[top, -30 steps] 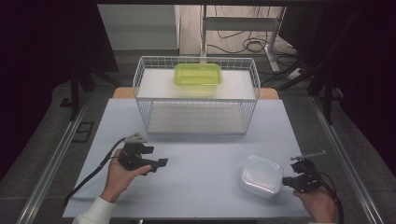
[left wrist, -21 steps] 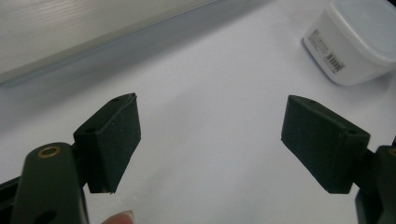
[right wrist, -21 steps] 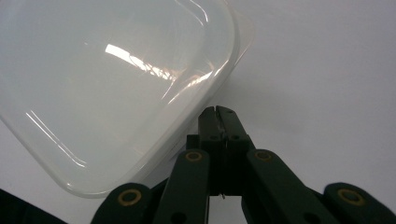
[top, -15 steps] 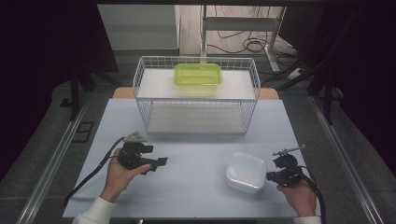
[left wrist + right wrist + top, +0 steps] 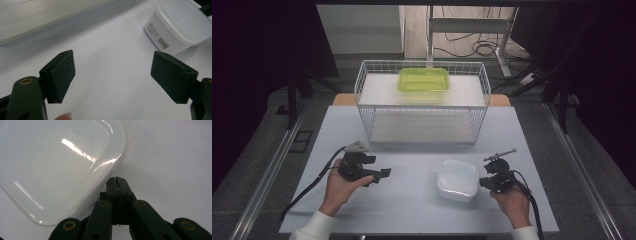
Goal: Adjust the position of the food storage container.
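A white lidded plastic container (image 5: 457, 179) sits on the table right of centre. It is also in the left gripper view (image 5: 178, 23) and the right gripper view (image 5: 57, 165). My right gripper (image 5: 482, 182) lies low beside the container's right side. Its jaws are shut with nothing between them, and their tip (image 5: 117, 180) rests against the container's rim. My left gripper (image 5: 384, 174) rests on the table at the left, pointing right toward the container. Its jaws stand open and empty (image 5: 112, 75).
A white wire basket (image 5: 422, 107) stands at the back of the table, with a green lidded container (image 5: 424, 80) at its far side. The pale table top (image 5: 412, 205) lies bare between the two hands. Cables trail from both grippers toward the front edge.
My right gripper has slid leftward across the table, and the white container has moved left along with it. The left gripper has stayed where it was.
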`<state>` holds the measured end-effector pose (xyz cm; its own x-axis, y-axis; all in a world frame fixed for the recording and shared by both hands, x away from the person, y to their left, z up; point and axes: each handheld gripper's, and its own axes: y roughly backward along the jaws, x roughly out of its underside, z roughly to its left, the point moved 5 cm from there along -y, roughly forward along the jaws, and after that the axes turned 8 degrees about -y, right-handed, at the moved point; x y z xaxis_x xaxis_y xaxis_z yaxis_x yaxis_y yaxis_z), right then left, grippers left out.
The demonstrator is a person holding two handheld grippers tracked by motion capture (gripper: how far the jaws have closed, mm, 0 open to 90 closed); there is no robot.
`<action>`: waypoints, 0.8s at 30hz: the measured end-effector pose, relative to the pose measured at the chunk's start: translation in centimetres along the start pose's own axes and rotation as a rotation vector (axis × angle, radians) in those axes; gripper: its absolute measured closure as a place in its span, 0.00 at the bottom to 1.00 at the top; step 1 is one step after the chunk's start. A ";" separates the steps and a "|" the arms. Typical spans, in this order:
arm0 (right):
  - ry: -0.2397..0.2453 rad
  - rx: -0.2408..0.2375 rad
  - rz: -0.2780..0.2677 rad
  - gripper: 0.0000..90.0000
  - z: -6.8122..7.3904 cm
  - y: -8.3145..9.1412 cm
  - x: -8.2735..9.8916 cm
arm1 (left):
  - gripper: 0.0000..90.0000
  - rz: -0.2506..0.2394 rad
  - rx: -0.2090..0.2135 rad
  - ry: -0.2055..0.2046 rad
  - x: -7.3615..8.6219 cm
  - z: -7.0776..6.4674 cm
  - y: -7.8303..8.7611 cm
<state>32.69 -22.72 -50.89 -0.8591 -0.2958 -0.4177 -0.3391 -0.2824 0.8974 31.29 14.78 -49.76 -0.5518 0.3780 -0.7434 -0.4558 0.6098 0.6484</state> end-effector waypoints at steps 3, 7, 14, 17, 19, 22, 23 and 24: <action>0.013 0.000 -0.003 0.99 0.6 -0.4 -0.5 | 0.21 0.001 -0.001 -0.001 0.0 0.0 0.0; 0.039 -0.008 -0.008 0.99 1.6 -1.1 -1.1 | 0.21 0.000 0.002 0.001 0.0 0.0 0.1; 0.082 -0.030 -0.032 0.99 3.7 -2.3 -2.9 | 0.21 -0.002 -0.001 -0.001 0.0 0.1 0.1; 0.102 -0.043 -0.021 0.99 4.9 -3.1 -3.4 | 0.21 -0.007 -0.003 0.004 0.0 0.3 0.3; 0.119 -0.055 -0.021 0.99 5.6 -3.5 -3.7 | 0.21 -0.008 -0.005 0.006 0.0 0.4 0.4; 0.142 -0.066 -0.025 0.99 6.6 -3.9 -4.2 | 0.21 -0.006 -0.006 0.006 0.0 0.3 0.3; 0.150 -0.067 -0.026 0.99 6.9 -4.0 -4.3 | 0.21 -0.006 -0.005 0.006 0.0 0.3 0.3; 0.157 -0.071 -0.027 0.99 7.1 -4.2 -4.3 | 0.21 -0.006 -0.004 0.007 0.1 0.3 0.3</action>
<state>35.08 -13.77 -51.82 -0.7777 -0.4247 -0.4635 -0.3284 -0.3542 0.8756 31.35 15.18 -49.67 -0.5544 0.3694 -0.7458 -0.4616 0.6092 0.6449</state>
